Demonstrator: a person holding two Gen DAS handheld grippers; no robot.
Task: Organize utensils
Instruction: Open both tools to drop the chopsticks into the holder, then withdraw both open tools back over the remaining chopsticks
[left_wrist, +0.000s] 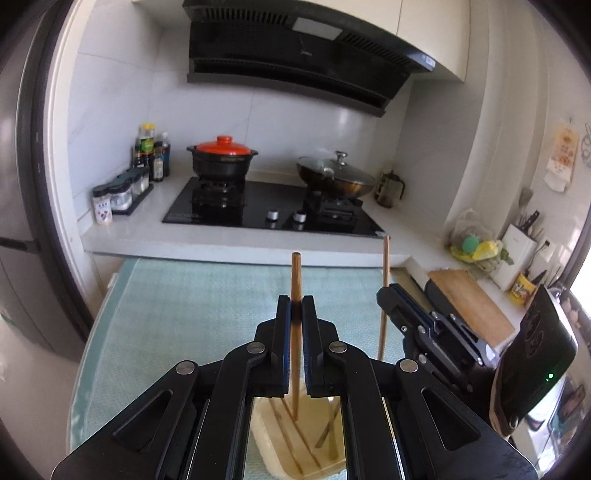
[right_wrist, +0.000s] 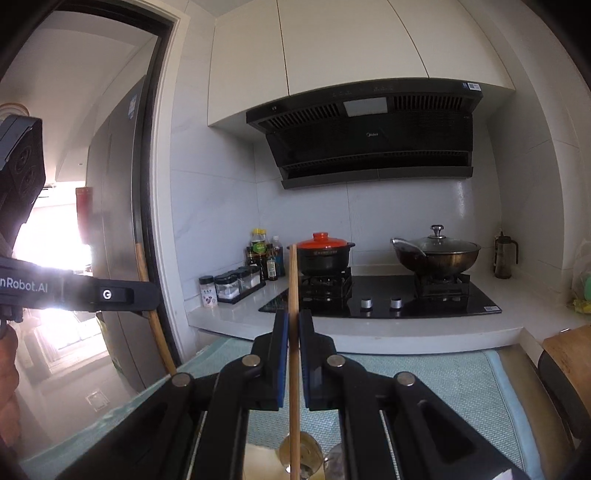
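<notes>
My left gripper (left_wrist: 296, 301) is shut on a wooden chopstick (left_wrist: 295, 273) held upright; its lower end dips into a cream tray (left_wrist: 266, 424) that holds several chopsticks and a metal utensil. My right gripper (right_wrist: 293, 315) is shut on a second wooden chopstick (right_wrist: 293, 280), also upright. The right gripper also shows in the left wrist view (left_wrist: 388, 291) at the right, with its chopstick (left_wrist: 385, 258). The left gripper's body shows at the left of the right wrist view, with its chopstick (right_wrist: 155, 321) behind it.
A light green mat (left_wrist: 184, 302) covers the table under the tray. Beyond it is a white counter with a black hob (left_wrist: 266, 206), a red-lidded pot (left_wrist: 222, 158), a lidded wok (left_wrist: 334, 175) and spice jars (left_wrist: 118, 195). A wooden board (left_wrist: 469, 299) lies at right.
</notes>
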